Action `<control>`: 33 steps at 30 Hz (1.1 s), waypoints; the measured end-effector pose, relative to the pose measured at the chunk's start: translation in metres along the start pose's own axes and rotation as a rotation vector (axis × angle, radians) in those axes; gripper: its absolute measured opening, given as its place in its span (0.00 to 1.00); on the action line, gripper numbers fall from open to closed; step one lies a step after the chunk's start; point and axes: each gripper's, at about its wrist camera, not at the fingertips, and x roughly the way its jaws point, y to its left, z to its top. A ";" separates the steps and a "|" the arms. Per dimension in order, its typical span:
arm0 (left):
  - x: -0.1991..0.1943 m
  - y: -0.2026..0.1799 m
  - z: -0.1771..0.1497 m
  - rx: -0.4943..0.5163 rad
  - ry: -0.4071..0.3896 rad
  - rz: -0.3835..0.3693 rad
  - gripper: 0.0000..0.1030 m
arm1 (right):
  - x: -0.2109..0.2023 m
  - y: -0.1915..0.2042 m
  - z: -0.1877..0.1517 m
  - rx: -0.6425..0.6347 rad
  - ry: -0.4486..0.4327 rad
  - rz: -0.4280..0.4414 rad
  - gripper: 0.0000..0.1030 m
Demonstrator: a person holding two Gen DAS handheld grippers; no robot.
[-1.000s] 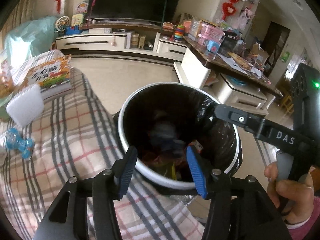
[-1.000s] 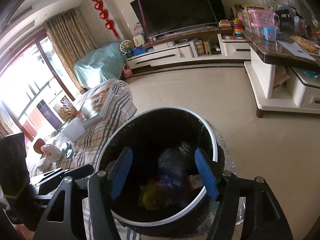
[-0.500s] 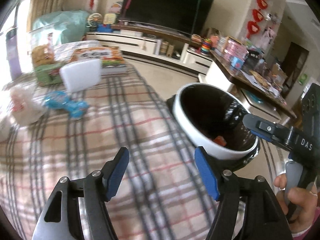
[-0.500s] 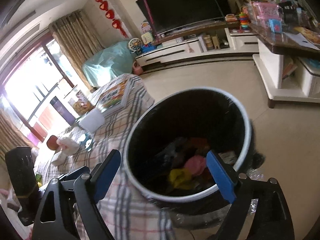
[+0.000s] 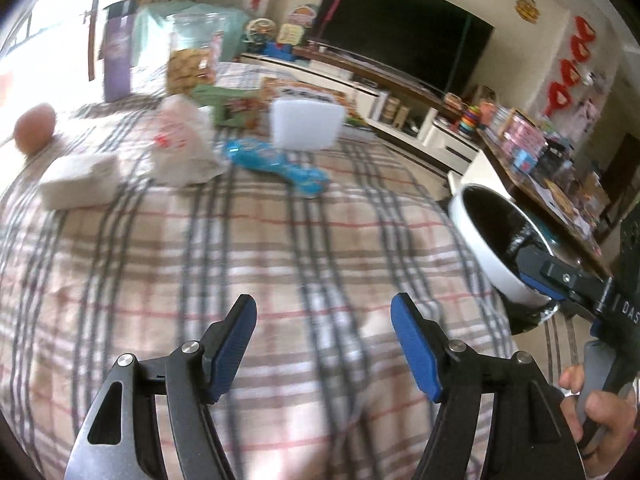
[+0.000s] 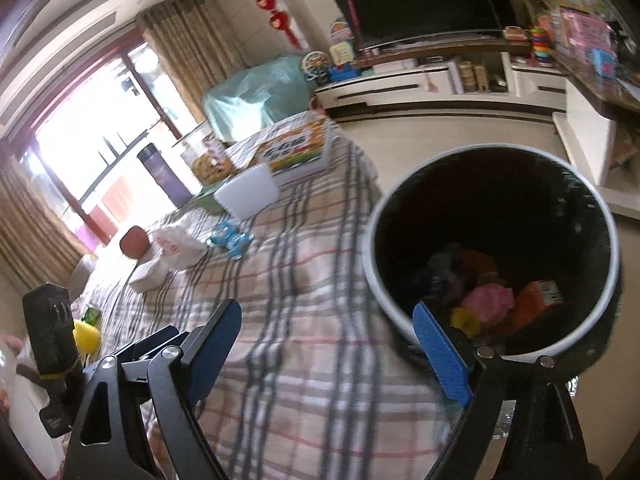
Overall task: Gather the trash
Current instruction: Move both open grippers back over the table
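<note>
A: Both cameras have swung off the trash bin point(image 6: 492, 248) toward the plaid-covered surface point(image 5: 280, 260) since a second ago.

B: Left hand-held gripper point(image 5: 324, 344) and right hand-held gripper point(image 6: 328, 344) are both spread wide, holding nothing. I'd say the next pickup is starting.

A: Crumpled white bag point(image 5: 184, 148) and blue wrapper point(image 5: 276, 164) lie well ahead; the bin stands beside the surface's edge. Go low, straddle one piece, and pinch it without snagging the cloth.

B: Any writing?

A: "DAS" on the right tool; the book point(image 6: 296, 148) cover is too blurred to read.
</note>
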 end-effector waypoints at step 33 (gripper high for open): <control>-0.038 0.114 0.022 -0.169 -0.054 0.207 0.76 | 0.098 0.096 0.017 -0.219 0.071 0.110 0.86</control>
